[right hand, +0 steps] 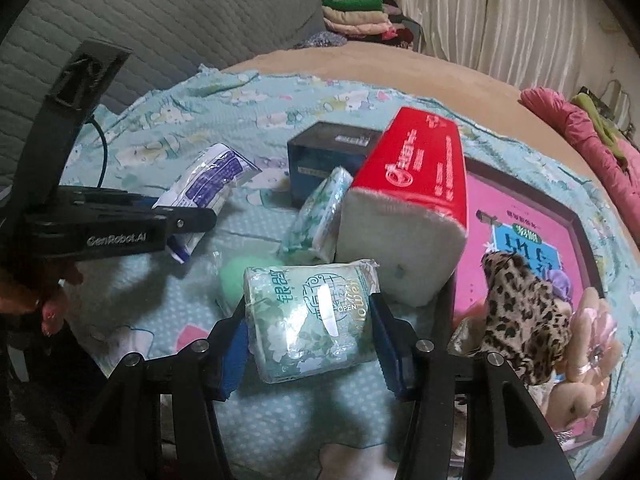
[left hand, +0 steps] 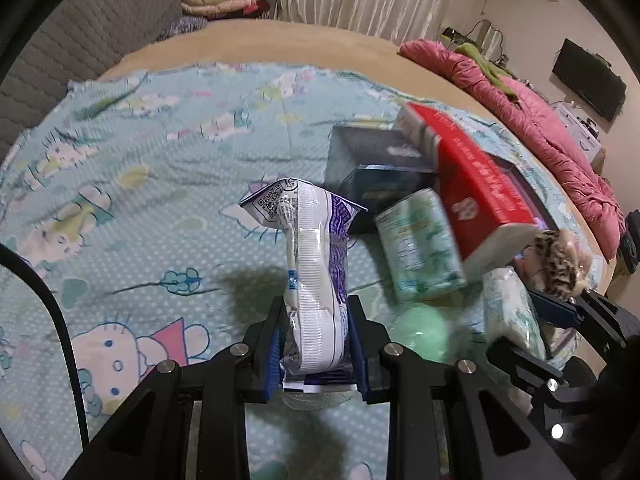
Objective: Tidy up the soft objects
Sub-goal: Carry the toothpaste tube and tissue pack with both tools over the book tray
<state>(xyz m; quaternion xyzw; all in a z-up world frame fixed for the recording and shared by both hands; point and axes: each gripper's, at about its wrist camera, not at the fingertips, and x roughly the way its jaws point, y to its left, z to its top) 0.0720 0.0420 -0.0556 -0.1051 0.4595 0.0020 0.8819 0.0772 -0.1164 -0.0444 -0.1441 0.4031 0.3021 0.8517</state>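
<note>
Right wrist view, left to right: left gripper (right hand: 188, 216) jaws clamped narrow on a white-and-purple packet (right hand: 208, 184), lifted over the blue cartoon bedsheet (right hand: 280, 408). Green ball (right hand: 236, 276) on the sheet. Right gripper (right hand: 312, 344) jaws closed on a green tissue pack (right hand: 308, 320). Behind it, a second green pack (right hand: 324, 216) leans on the red tissue pack (right hand: 416, 184); dark box (right hand: 324, 156) further back. Leopard-print cloth (right hand: 524, 316) on the pink tray (right hand: 532, 216).

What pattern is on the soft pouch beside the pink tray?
Leopard print, tan with black spots; clearest in the right wrist view.
</note>
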